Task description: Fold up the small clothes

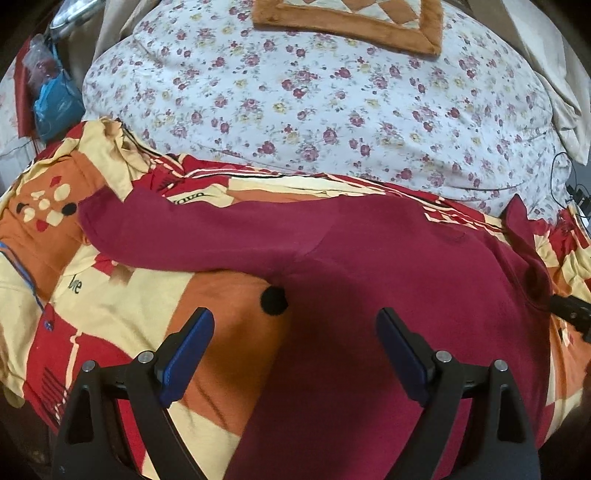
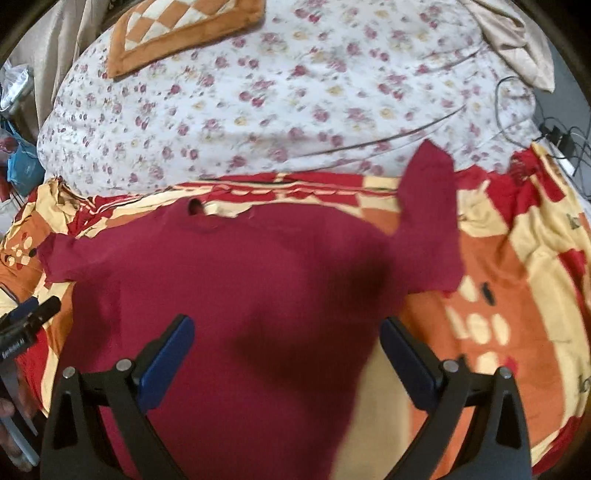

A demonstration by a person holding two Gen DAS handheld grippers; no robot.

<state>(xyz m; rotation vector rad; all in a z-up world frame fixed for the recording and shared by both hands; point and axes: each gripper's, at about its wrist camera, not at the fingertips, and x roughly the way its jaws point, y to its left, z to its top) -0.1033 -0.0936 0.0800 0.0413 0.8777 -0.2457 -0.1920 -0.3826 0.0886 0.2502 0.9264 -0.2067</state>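
A small maroon T-shirt (image 2: 236,288) lies spread flat on a red, orange and cream patterned blanket (image 2: 517,280), neck hole toward the far side, one sleeve out to each side. In the left wrist view the shirt (image 1: 388,266) runs from its left sleeve across to the right. My left gripper (image 1: 295,350) hovers open above the shirt's left edge, nothing between its blue pads. My right gripper (image 2: 288,354) hovers open over the shirt's lower right body, empty. Each gripper's tip shows at the edge of the other's view.
Behind the blanket lies a white floral quilt (image 1: 314,110) with an orange checked cushion (image 1: 351,18) on it. Bags and clutter (image 1: 51,96) sit at the far left. Black cables and a charger (image 2: 554,133) lie at the far right.
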